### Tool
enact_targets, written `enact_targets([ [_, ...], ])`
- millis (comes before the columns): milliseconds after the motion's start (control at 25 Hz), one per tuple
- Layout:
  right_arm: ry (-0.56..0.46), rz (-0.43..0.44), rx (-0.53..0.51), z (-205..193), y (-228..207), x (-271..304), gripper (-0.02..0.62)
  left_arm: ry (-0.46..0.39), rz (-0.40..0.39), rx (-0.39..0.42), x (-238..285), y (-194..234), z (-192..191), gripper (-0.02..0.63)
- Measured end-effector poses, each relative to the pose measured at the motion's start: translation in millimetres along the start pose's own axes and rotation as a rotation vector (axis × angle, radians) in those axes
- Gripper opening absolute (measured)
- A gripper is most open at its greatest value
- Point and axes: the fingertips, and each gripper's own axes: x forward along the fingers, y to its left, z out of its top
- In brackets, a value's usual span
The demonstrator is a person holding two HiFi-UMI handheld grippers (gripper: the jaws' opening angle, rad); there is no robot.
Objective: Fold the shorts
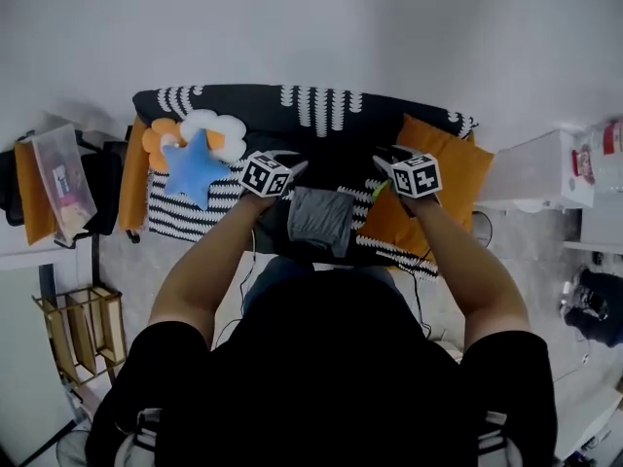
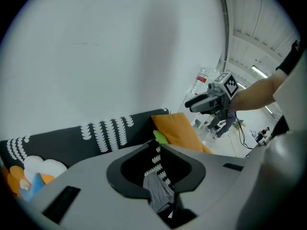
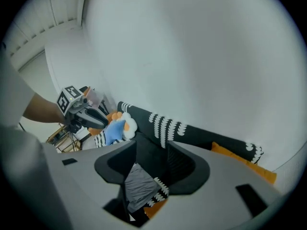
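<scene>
Head view: the grey soft-fabric shorts (image 1: 319, 220) lie as a compact rectangle on the black sofa with white stripe print (image 1: 234, 103). They sit below and between your two claws, touching neither. Left claw (image 1: 295, 166) and right claw (image 1: 380, 163) both hang above the seat, angled down.

Left gripper view: the claw's jaws are only a narrow gap apart, with nothing clamped as far as I can tell. The shorts (image 2: 157, 191) show through the gap, low and ahead on the striped throw. The flat orange cushion (image 2: 178, 131) is beyond them.

Right gripper view: the claw's jaws are spread wide and empty. The shorts (image 3: 138, 186) show through the gap, below and ahead, with orange fabric just beside their near edge.

Handling, my read: the shorts are light, limp and non-fragile. They'll sag from any single pinch, and stacked layers will likely slide apart. Take hold at two outer corners of one short edge, one claw each, biting through all layers. If you can find the waistband, use it, since it's probably the thickest and least slippery part. Open the left claw wider before going in.
</scene>
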Motion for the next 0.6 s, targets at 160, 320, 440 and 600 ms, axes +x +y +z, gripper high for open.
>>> enact_targets([
  [160,-0.067,-0.026,-0.002,26,-8,-38,0.206,-0.062,0.000,0.016,-11,-14,37,0.091],
  [320,-0.141,-0.047,0.015,55,-15,-70,0.206,-0.087,-0.015,0.097,-24,-28,72,0.091],
  [440,-0.196,-0.062,0.023,75,-17,-90,0.206,-0.127,-0.025,0.122,-35,-35,93,0.091],
  [600,-0.247,-0.081,0.039,91,-22,-111,0.202,-0.145,-0.018,0.132,-39,-39,108,0.091],
])
